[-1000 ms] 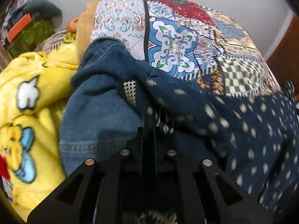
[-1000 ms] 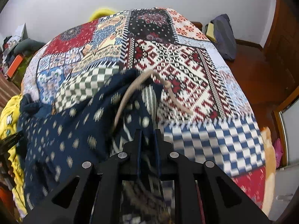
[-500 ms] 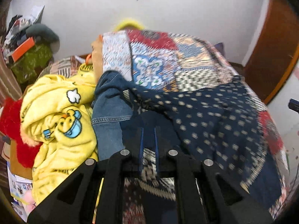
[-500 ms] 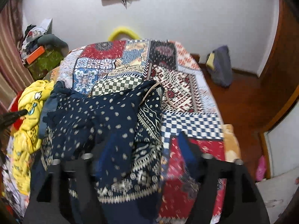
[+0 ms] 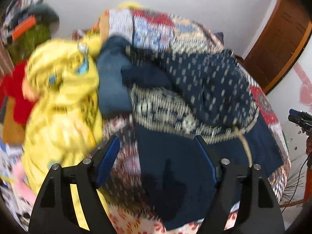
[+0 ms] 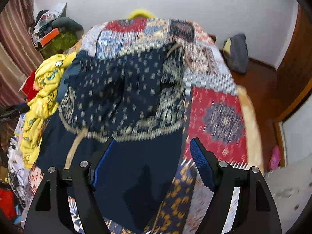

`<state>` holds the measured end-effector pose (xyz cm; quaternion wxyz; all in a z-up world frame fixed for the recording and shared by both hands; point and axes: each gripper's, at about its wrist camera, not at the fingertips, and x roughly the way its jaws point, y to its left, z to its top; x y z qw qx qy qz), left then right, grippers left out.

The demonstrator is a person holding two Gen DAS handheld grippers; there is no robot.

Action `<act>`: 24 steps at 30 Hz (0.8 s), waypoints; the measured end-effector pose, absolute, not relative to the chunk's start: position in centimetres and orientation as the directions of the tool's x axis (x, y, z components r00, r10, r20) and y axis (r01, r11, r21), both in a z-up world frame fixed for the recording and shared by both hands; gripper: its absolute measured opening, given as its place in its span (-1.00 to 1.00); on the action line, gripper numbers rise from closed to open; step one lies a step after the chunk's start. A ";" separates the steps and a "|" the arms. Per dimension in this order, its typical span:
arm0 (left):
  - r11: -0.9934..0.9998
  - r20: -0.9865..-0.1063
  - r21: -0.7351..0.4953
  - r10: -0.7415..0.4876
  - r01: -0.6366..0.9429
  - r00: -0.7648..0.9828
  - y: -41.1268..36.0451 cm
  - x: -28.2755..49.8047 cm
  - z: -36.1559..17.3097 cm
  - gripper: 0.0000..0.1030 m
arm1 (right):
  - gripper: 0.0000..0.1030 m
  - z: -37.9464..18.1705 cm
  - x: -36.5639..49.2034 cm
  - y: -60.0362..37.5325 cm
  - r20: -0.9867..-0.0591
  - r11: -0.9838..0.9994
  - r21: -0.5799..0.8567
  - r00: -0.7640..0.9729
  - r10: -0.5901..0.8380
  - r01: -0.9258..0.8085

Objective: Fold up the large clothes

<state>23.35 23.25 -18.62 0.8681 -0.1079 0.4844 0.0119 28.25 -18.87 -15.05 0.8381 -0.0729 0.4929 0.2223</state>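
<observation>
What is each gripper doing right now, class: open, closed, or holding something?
Left gripper: open, jaws just opened, holding nothing; navy garment lies beyond.
Right gripper: open, holding nothing.

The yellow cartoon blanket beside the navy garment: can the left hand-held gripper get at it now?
Probably yes. The left hand-held gripper is open and empty, and the yellow blanket lies uncovered just left of it, with nothing between.

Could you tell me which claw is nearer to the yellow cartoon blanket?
Left. The left claw hangs open right beside the yellow cartoon blanket; the right claw is across the navy garment.
</observation>
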 end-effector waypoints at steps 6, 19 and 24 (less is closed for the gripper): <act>0.944 -0.888 -0.277 -0.181 -0.177 0.422 23.7 20.5 -24.7 0.49 | 0.44 -19.8 26.7 -20.2 -0.895 0.905 0.193 0.311 0.322 -0.380; 0.915 -0.881 -0.369 -0.290 -0.160 0.375 20.7 18.6 -30.1 -0.28 | 0.42 -23.9 24.8 -21.7 -0.894 0.916 0.285 0.266 0.359 -0.281; 0.945 -0.895 -0.283 -0.200 -0.161 0.398 20.1 18.2 -29.2 -0.62 | -0.32 -24.1 25.0 -20.2 -0.888 0.912 0.273 0.285 0.361 -0.306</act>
